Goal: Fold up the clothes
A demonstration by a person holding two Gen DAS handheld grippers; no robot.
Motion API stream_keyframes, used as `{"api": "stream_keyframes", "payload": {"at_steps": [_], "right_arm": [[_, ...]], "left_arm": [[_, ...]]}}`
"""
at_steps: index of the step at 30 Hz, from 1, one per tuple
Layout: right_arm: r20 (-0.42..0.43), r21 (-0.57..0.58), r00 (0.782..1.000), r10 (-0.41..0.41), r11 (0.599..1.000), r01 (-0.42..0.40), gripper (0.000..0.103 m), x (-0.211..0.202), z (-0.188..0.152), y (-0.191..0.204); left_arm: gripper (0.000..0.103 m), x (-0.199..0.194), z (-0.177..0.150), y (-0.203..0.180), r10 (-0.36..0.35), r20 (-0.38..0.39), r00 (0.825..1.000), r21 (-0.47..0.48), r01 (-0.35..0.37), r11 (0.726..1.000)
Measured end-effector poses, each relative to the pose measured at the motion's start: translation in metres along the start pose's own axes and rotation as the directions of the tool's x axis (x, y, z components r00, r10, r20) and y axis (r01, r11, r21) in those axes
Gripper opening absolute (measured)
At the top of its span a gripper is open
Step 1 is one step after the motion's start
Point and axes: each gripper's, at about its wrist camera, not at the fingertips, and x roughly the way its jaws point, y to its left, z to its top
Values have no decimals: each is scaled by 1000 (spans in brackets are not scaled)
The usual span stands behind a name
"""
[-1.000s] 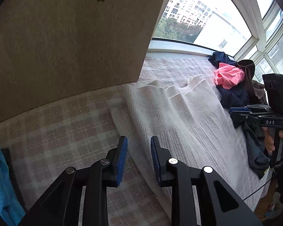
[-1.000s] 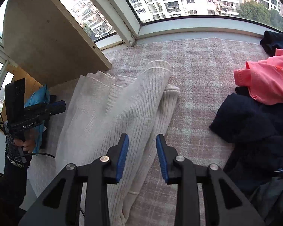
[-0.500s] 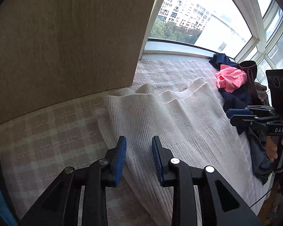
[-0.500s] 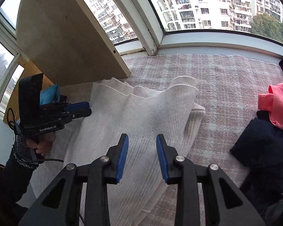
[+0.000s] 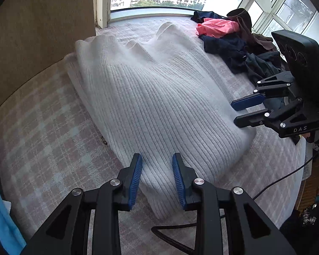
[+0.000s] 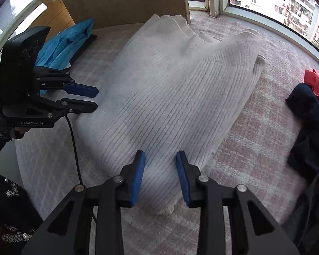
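Bay-window platform, pink checked blanket over it, brown board wall at the far left. White ribbed sweater lies on the blanket, long axis running from the near edge toward the window. Left gripper hovers at the sweater's near end, jaws parted, gripping nothing. Right gripper sits at the sweater's near right corner, also parted and empty. Both about equally near. Dark and pink clothes pile lies right of the sweater; bare blanket left of the sweater leaves room.

Sweater on blanket, apparently flat.
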Motion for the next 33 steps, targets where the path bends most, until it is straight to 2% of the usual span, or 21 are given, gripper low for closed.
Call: {"api": "stream_keyframes", "payload": {"at_steps": [1, 3, 4, 5, 7, 9, 11, 13, 15, 18, 19, 20, 22, 24, 25, 26, 29, 30, 31, 32, 33], "right_arm": [[32, 23, 999, 2, 1000, -3, 31, -10, 7, -4], [53, 45, 999, 4, 999, -7, 31, -17, 15, -10], [50, 49, 999, 5, 999, -8, 35, -15, 17, -12], [48, 53, 999, 7, 999, -9, 41, -14, 19, -15], [42, 61, 999, 9, 998, -12, 42, -12, 22, -19], [37, 69, 999, 11, 998, -14, 42, -10, 26, -23], [31, 76, 999, 14, 997, -16, 42, -7, 30, -27], [26, 84, 1000, 16, 996, -19, 42, -5, 33, -32], [85, 100, 996, 20, 995, -28, 42, -14, 44, -39], [170, 117, 984, -44, 993, 25, 42, -16, 76, -55], [191, 124, 980, -59, 992, 36, 42, -15, 86, -60], [192, 135, 980, -53, 990, 27, 42, -8, 94, -66], [166, 170, 984, -63, 985, 34, 42, 11, 102, -79], [144, 185, 986, -84, 981, 56, 42, 23, 98, -88], [141, 182, 986, -89, 981, 63, 42, 25, 93, -91], [144, 182, 986, -81, 982, 54, 42, 19, 90, -92], [182, 251, 980, -78, 967, 31, 43, -7, 83, -101], [213, 279, 971, -111, 959, 48, 46, -15, 82, -106], [223, 300, 965, -140, 952, 68, 55, -18, 82, -112], [225, 319, 961, -162, 944, 84, 59, -19, 82, -118], [202, 335, 967, -157, 939, 82, 59, -14, 84, -125]], "left_arm": [[28, -8, 4, 1, -2, 10, 1000, -14, 2, 1000], [30, -20, 19, 0, 42, 83, 996, 25, -45, 999], [31, -23, 28, 0, 75, 117, 990, 40, -80, 996], [33, -21, 37, 3, 79, 133, 988, 35, -84, 996], [33, -6, 47, 14, 69, 117, 991, 6, -70, 998], [34, 24, 43, 24, 114, 18, 993, -7, -114, 993], [37, 29, 28, 34, 69, 23, 997, -40, -68, 997], [36, 19, 28, 42, 46, -10, 999, -71, -47, 996], [34, 0, 45, 39, 87, 74, 994, -45, -83, 995], [34, -6, 83, 41, 91, 170, 981, -51, -83, 995], [34, -2, 93, 46, 56, 184, 981, -73, -43, 996], [34, 8, 103, 52, 40, 181, 983, -87, -25, 996], [34, 34, 111, 56, 105, 139, 985, -75, -95, 993], [41, 56, 102, 70, 149, 85, 985, -91, -141, 986], [40, 52, 95, 78, 103, 128, 986, -113, -89, 990], [40, 49, 91, 85, 87, 123, 989, -135, -71, 988], [43, 28, 89, 97, 110, 132, 985, -216, -79, 973], [43, 23, 90, 100, 122, 144, 982, -235, -85, 968], [44, 17, 91, 103, 134, 155, 979, -255, -91, 963], [45, 18, 96, 106, 120, 152, 981, -265, -77, 961], [46, 19, 100, 108, 106, 148, 983, -274, -62, 960]]}}
